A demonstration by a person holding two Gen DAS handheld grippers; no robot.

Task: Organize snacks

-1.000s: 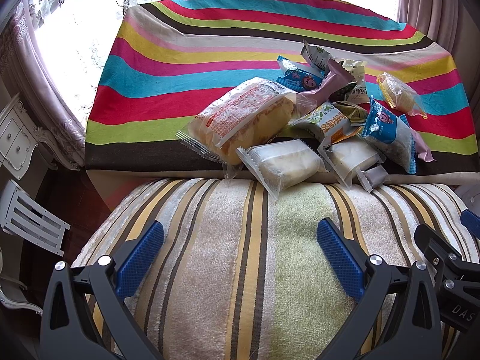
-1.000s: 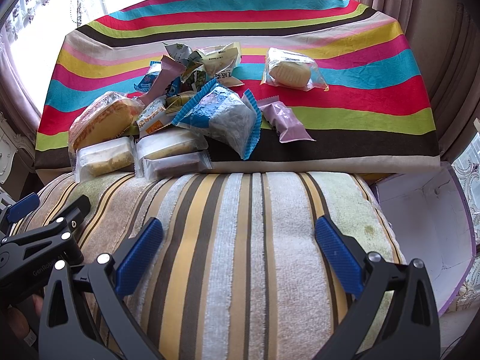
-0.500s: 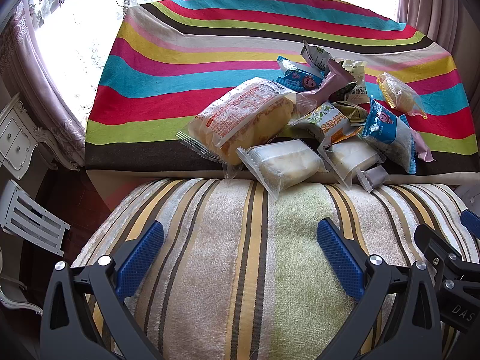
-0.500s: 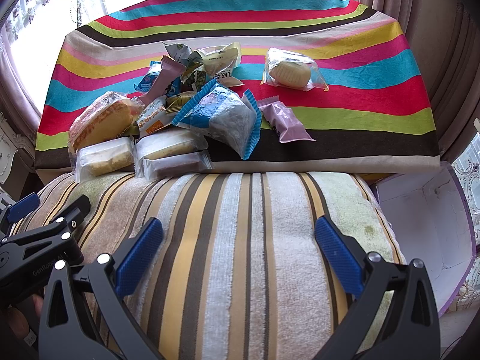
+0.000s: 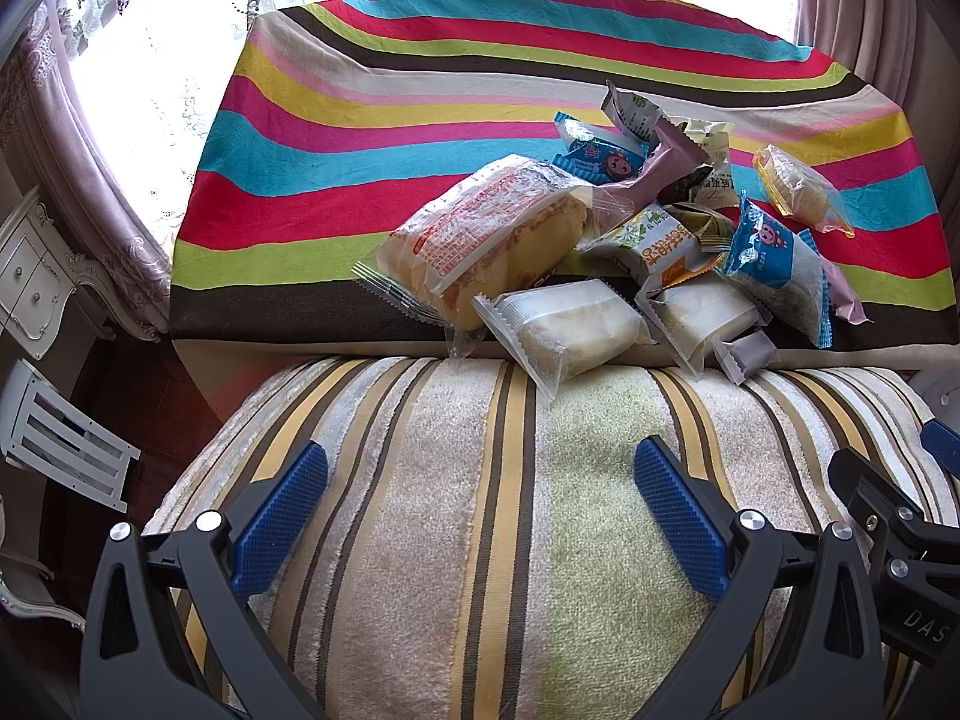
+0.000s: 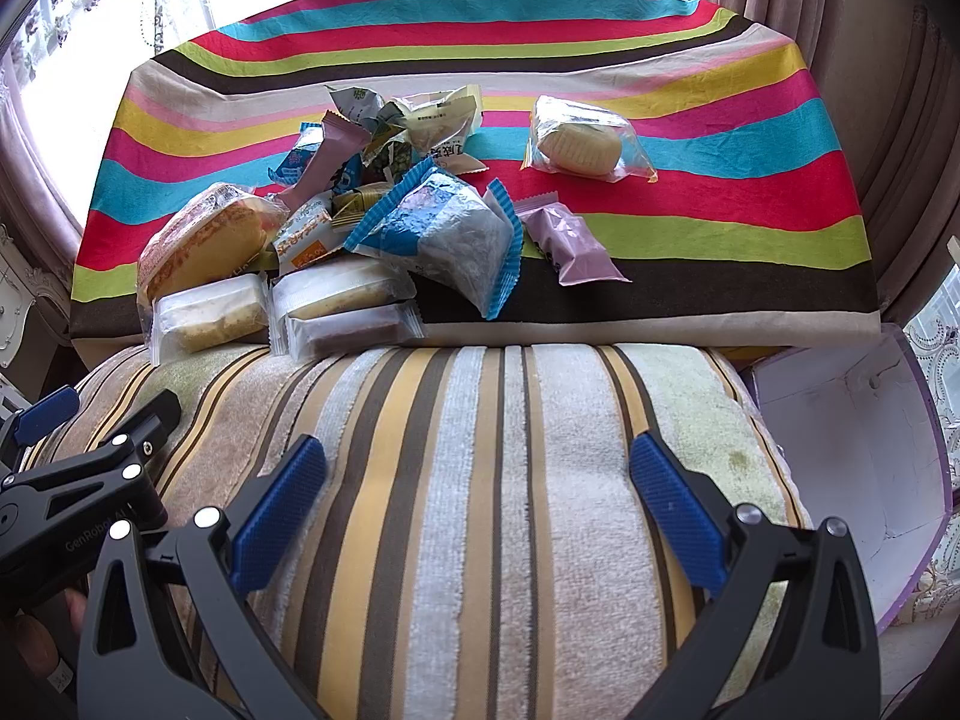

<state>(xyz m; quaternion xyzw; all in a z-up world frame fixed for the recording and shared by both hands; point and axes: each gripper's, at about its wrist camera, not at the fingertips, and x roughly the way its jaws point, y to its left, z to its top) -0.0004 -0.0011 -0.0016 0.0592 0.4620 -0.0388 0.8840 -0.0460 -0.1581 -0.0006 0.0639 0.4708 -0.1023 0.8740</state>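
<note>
Two pairs of black tongs with blue ribbed pads hover side by side over a beige-and-brown striped terry towel (image 6: 480,480), the left gripper (image 5: 480,510) and the right gripper (image 6: 480,504) each spread wide with nothing between the pads. Just beyond the towel's far edge, a heap of wrapped snacks (image 6: 336,222) sits on a table draped in a rainbow-striped cloth (image 5: 360,138). A large clear-wrapped sponge loaf with red print (image 5: 486,240) lies at the pile's left, with clear packets of pale cake (image 5: 564,330) overhanging the near edge onto the towel. A blue-edged packet (image 6: 444,234) tops the middle, a mauve sachet (image 6: 570,246) rests just beside it on the right, and a clear bag holding a round yellow pastry (image 6: 582,144) lies apart at the far right. An open white cardboard box with purple trim (image 6: 852,462) stands at the near right, beside the towel; only bare inner walls show.
</note>
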